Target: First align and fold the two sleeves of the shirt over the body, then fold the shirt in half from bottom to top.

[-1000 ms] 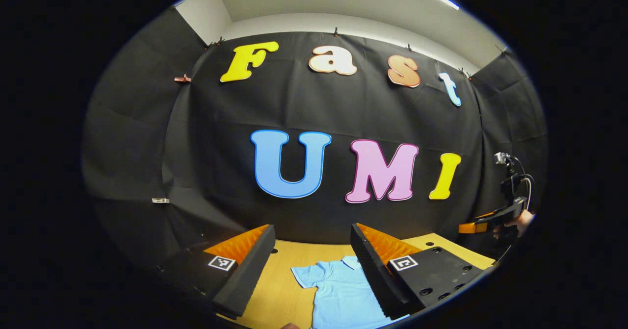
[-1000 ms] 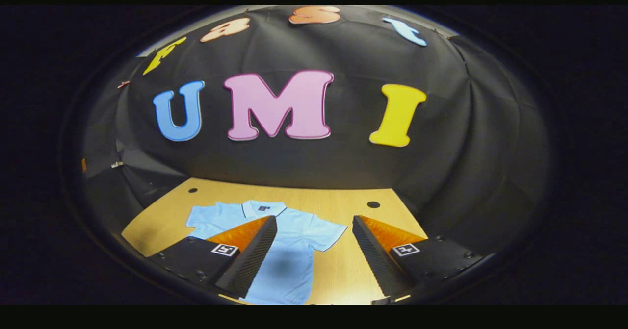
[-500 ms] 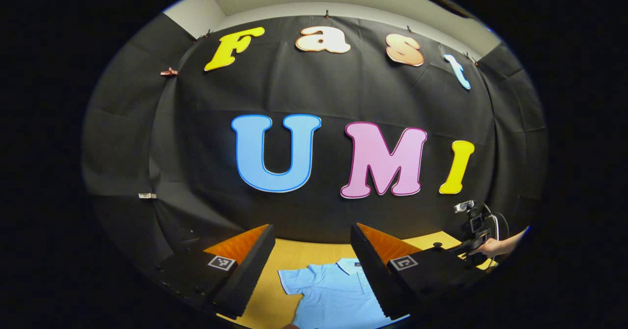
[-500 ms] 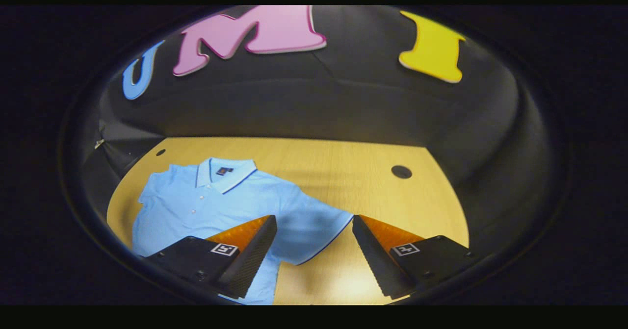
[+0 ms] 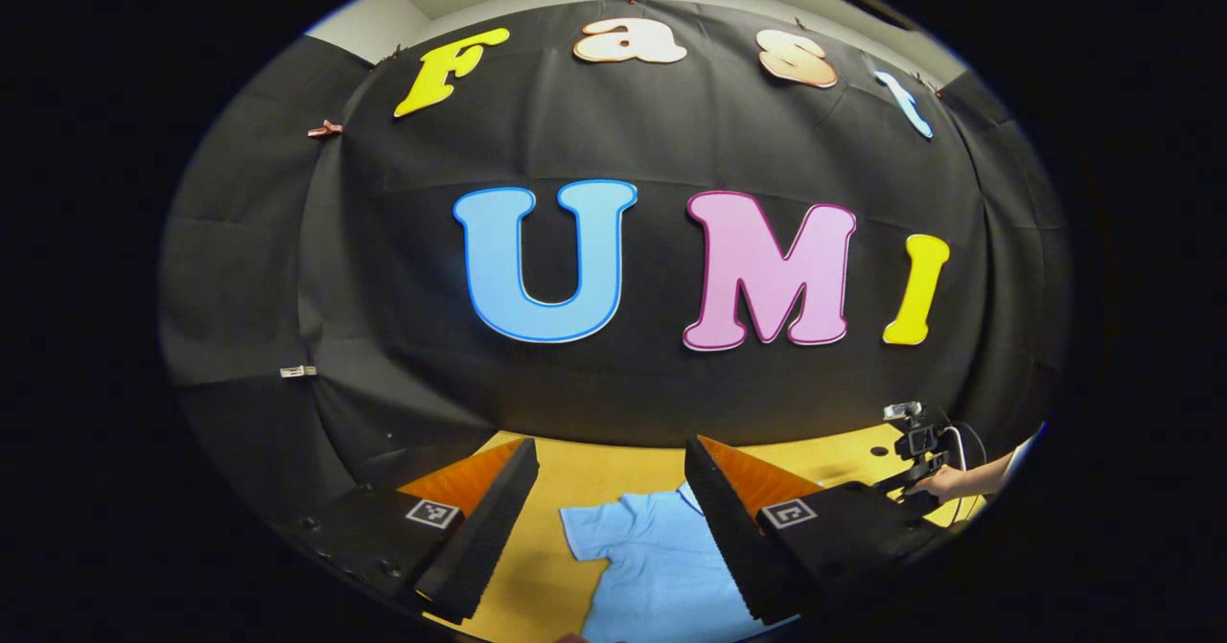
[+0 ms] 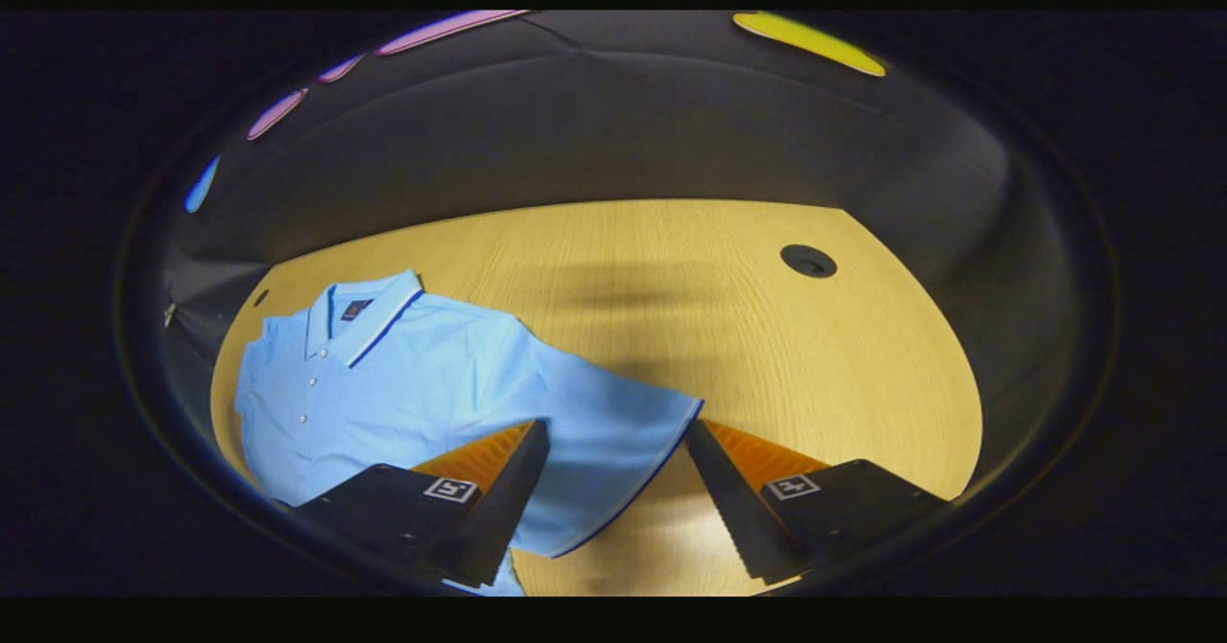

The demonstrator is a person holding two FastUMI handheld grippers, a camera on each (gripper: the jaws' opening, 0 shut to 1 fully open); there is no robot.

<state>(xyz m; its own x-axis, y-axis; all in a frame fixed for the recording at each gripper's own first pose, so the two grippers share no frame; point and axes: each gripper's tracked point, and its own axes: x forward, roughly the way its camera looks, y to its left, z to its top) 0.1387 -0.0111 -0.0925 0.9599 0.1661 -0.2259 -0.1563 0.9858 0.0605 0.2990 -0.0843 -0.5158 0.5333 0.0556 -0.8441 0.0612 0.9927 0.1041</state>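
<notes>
One light blue shirt lay flat on the wooden counter in the left gripper view, and it serves as the landmark here. The left tool hung above the shirt with its fingers spread wide, holding nothing; one sleeve showed in the gap between them, and the rest of the garment ran behind the finger on that view's right side. Beyond the shirt, near the counter's far right corner, a person's hand held the other tool, whose fingers I cannot make out from there.

In the right gripper view the shirt lay front side up, with its collar toward the booth's wall and a row of buttons below the collar. The right tool stood wide, gripping nothing, right at the shirt's near sleeve; the sleeve's dark-trimmed hem ran across the gap between the fingers. A round hole sat in the counter, well apart from the shirt.
</notes>
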